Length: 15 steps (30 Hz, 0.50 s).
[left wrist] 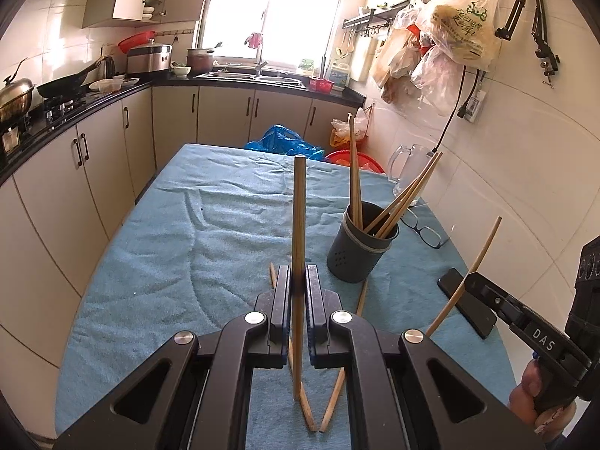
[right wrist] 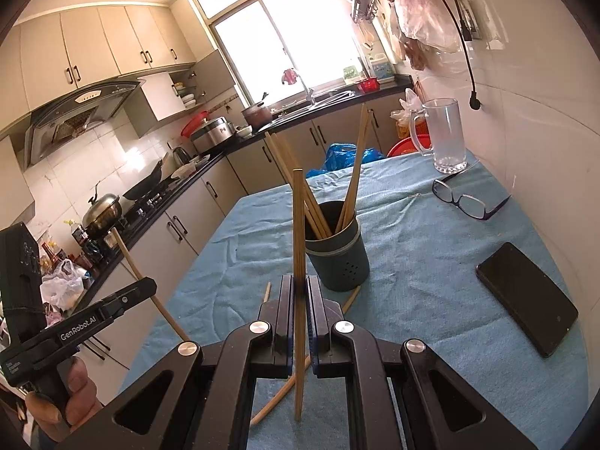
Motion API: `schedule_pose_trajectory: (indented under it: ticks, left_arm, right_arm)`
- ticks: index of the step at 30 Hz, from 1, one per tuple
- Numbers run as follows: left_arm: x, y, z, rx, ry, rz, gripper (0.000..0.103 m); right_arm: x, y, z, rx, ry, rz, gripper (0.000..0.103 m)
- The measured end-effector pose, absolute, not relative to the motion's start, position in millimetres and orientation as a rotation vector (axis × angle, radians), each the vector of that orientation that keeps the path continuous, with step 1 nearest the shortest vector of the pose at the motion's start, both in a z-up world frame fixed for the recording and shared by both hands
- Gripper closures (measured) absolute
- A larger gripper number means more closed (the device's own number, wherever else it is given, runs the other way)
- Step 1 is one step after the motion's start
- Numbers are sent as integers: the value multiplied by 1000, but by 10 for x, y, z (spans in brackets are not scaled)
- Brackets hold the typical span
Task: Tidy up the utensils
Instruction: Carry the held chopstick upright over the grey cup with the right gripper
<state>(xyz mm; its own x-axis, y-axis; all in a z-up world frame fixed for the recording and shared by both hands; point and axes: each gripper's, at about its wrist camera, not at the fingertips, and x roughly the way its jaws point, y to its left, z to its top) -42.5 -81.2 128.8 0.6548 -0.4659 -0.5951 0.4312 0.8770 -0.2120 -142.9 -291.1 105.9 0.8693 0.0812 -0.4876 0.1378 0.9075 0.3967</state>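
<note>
A dark grey utensil holder (left wrist: 358, 249) stands on the blue towel-covered table (left wrist: 187, 232) with several wooden chopsticks (left wrist: 354, 172) leaning in it; it also shows in the right wrist view (right wrist: 339, 253). My left gripper (left wrist: 299, 281) is shut on one upright chopstick (left wrist: 299, 225), left of the holder. My right gripper (right wrist: 300, 288) is shut on another upright chopstick (right wrist: 299, 232), just in front of the holder. Two loose chopsticks (left wrist: 333, 397) lie on the towel below the left gripper. The right gripper also shows at the right edge of the left view (left wrist: 470, 281), the left gripper at the left edge of the right view (right wrist: 148, 285).
A black phone (right wrist: 527, 298), a pair of glasses (right wrist: 465, 200) and a glass mug (right wrist: 444, 135) sit on the table's right side near the tiled wall. Kitchen counters with pans run along the left and back. Plastic bags (left wrist: 450, 26) hang on the wall.
</note>
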Motion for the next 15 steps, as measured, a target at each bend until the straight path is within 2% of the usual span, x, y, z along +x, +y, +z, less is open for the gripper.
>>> schedule_pose_trajectory:
  ticks: [15]
  left_arm:
    - [-421,-838,1350,-54,685,-526,97]
  right_arm:
    - [-1453,-2922,1102,446,505,-27,97]
